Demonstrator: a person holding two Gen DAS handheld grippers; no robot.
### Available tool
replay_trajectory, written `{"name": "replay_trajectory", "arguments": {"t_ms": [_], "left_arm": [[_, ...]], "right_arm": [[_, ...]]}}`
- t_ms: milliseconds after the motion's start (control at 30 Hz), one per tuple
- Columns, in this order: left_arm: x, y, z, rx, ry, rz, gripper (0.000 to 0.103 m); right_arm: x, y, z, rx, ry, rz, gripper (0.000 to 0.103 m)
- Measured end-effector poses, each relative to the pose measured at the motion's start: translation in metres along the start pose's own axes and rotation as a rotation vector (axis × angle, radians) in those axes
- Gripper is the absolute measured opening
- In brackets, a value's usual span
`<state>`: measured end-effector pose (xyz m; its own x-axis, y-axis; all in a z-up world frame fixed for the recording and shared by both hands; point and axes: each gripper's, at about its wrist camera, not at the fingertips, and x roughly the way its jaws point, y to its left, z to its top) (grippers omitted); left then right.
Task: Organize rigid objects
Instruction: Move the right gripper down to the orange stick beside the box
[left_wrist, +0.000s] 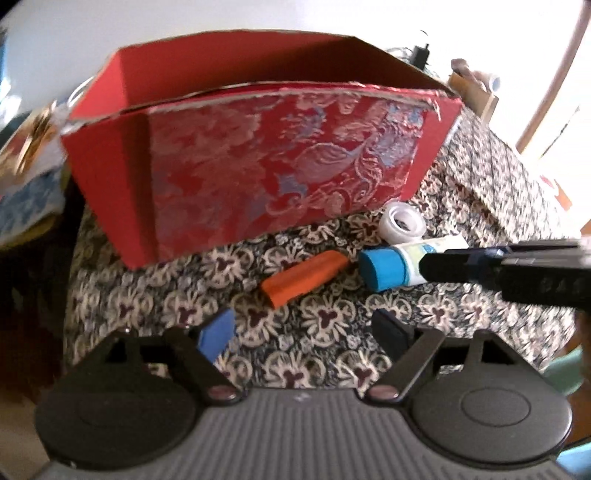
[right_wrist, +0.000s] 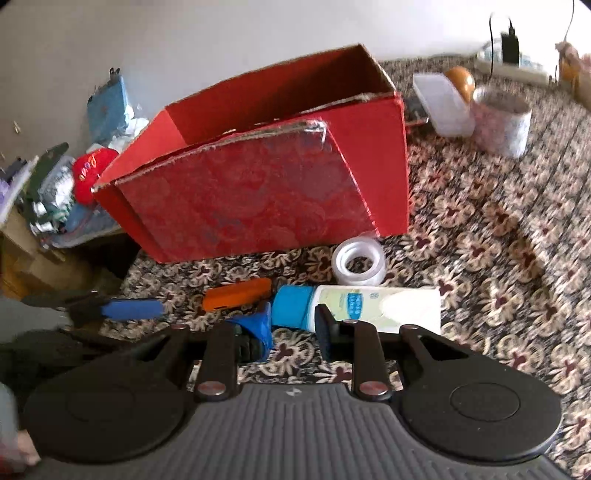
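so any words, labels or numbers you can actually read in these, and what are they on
Nothing can be quoted for certain.
White tube with a blue cap: blue print on its label, too blurred to read.
Red item in the pile left of the red box: gold lettering, too blurred to read.
Red box: floral pattern only, no text.
Tape roll and orange block: no text visible.

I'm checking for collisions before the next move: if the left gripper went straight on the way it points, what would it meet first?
Probably the orange block, lying on the patterned cloth ahead of the open left gripper. The red box stands behind it. Depth is unclear.
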<state>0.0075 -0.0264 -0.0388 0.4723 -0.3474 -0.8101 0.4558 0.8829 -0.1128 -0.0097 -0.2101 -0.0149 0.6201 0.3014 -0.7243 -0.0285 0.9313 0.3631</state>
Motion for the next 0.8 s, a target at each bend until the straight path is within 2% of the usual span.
{"name": "replay_trajectory", "arguments": {"t_ms": [133, 367, 433, 500, 567, 700, 800], "left_arm": [[0.016, -0.002, 0.007, 0.104, 0.011, 0.005, 0.084], [0.031, -0.002, 0.024, 0.203, 0.007, -0.062, 0.081], [0.037, 0.0, 0.029, 0.206, 0.024, -0.089, 0.063], [0.044, 0.001, 0.029, 0.208, 0.041, -0.091, 0.058], [0.047, 0.003, 0.029, 0.206, 0.053, -0.094, 0.057], [0.047, 0.007, 0.028, 0.196, 0.051, -0.08, 0.035], [0.044, 0.011, 0.028, 0.157, 0.06, -0.057, 0.029]], "right_arm": [[0.004, -0.004, 0.008, 0.051, 0.018, 0.039, 0.008], [0.021, -0.007, 0.024, 0.152, 0.086, 0.154, 0.008], [0.026, -0.007, 0.027, 0.174, 0.099, 0.167, 0.008], [0.03, -0.009, 0.029, 0.197, 0.109, 0.179, 0.008], [0.034, -0.011, 0.031, 0.217, 0.124, 0.194, 0.008], [0.041, -0.013, 0.031, 0.23, 0.163, 0.216, 0.008], [0.049, -0.01, 0.032, 0.237, 0.186, 0.23, 0.008]]}}
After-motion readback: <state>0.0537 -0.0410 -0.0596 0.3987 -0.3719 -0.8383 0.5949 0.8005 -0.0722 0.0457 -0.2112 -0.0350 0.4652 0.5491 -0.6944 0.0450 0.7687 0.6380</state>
